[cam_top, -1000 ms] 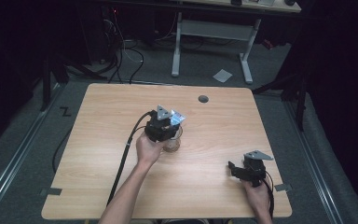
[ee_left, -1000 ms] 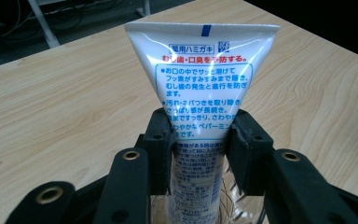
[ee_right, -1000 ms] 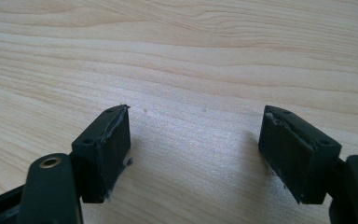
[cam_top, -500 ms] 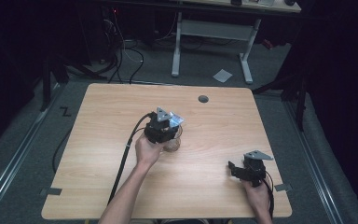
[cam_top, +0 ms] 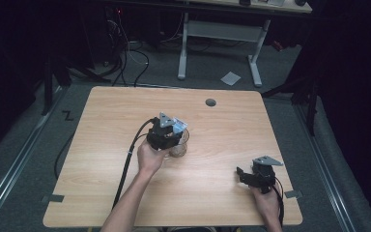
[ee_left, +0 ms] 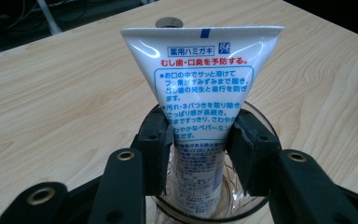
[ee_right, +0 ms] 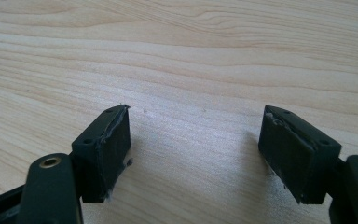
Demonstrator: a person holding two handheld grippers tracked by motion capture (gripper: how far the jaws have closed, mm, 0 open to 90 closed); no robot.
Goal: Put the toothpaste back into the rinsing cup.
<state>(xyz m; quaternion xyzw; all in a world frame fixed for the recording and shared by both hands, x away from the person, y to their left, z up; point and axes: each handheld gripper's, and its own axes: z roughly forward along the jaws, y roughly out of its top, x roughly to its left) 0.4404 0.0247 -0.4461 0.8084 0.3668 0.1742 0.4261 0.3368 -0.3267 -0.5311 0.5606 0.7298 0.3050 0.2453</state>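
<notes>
1. Where the left gripper [ee_left: 200,149] hangs above the middle of the table [cam_top: 101,193], its jaws are clamped on the two sides of a white toothpaste tube [ee_left: 200,88], which stands upright with its flat crimped end at the top
2. The tube's long axis runs straight down into a clear glass cup [ee_left: 256,116]; its lower part sits inside the rim, and the jaws grip it level with that rim
3. Whether the tube's bottom touches the cup floor cannot be told
4. The right gripper [ee_right: 196,149] rests near the table's right front corner, well apart from the cup, jaws spread wide over bare wood and holding nothing
5. The left hand [cam_top: 149,157] is plainly the nearer one, so any release or lift likely follows that vertical axis
</notes>
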